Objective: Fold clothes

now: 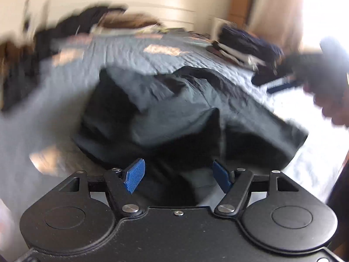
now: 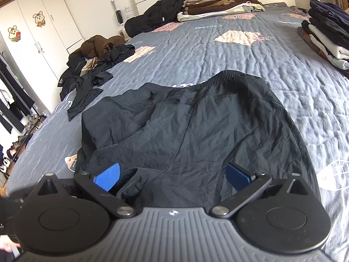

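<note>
Left wrist view, blurred: left gripper (image 1: 176, 174) jaws wide apart, holding nothing, black shorts (image 1: 185, 113) rumpled at 12 o'clock on bed quilt (image 1: 130, 52).

Right wrist view: right gripper (image 2: 172, 175) spread wide, empty, probably lining up on hem; waistband at 12, folded stack (image 2: 327, 39) at 2.

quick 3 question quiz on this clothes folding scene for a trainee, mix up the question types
1. True or false: the right gripper is shut on the black shorts.
2. Multiple choice: where does the shorts' elastic waistband lie in the right wrist view? A) at the far end from the gripper B) between the blue pads C) off the bed
3. Short answer: what sits at the bed's right edge in the right wrist view?

Key
1. False: its jaws stand wide apart.
2. A
3. A folded stack of clothes.
</note>
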`<state>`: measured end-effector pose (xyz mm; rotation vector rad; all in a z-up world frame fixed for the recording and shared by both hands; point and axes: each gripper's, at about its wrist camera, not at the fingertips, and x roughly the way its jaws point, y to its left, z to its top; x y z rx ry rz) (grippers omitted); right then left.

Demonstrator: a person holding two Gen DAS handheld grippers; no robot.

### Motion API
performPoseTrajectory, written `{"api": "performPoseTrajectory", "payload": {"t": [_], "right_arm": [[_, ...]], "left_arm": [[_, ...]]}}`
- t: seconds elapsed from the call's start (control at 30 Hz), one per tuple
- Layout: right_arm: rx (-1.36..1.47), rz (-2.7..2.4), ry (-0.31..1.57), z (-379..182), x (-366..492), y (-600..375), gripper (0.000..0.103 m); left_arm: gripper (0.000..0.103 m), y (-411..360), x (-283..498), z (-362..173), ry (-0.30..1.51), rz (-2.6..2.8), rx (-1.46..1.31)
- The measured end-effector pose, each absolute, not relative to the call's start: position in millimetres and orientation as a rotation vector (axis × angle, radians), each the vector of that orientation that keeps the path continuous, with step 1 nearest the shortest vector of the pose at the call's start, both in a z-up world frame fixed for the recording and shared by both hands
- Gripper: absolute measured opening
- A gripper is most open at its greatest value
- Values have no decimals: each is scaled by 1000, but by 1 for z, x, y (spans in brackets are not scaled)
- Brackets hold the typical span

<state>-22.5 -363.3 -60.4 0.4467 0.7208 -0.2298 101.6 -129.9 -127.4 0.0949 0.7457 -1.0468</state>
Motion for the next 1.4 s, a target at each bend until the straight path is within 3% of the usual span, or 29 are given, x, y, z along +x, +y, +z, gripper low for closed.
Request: {"api": "performPoseTrajectory", "payload": {"t": [0.2, 0.37, 0.5, 0.67, 0.83, 0.87, 1.0, 1.03, 1.1, 1.23, 1.4], "right_arm": [[461, -222, 696, -56, -29, -362, 103], [461, -219, 681, -51, -33, -359, 103], [446, -228, 689, -47, -32, -355, 103], [446, -245, 693, -47, -34, -355, 103], [448, -269, 716, -52, -32, -355, 103], [445, -265, 715, -52, -32, -354, 103], [432, -252, 710, -52, -31, -351, 103], [429, -249, 709, -52, -31, -350, 103], [441, -250, 705, -52, -30, -351, 103], [456, -256, 696, -52, -30, -353, 103], [457, -248, 689, -51, -29, -353, 103]], "left_arm": [[66, -143, 102, -146, 793, -1067, 89], [38, -151, 112, -159, 863, -1051, 86], [4, -150, 110, -152, 855, -1112, 64], [4, -148, 79, -132, 780, -1329, 91], [8, -161, 48, -143, 825, -1415, 367], [13, -159, 45, -142, 818, -1414, 396], [72, -131, 42, -119, 620, -1385, 339], [74, -122, 42, -114, 537, -1330, 339], [70, -109, 45, -114, 401, -1176, 433], [38, -106, 68, -133, 338, -958, 598], [38, -125, 57, -150, 186, -947, 835]]}}
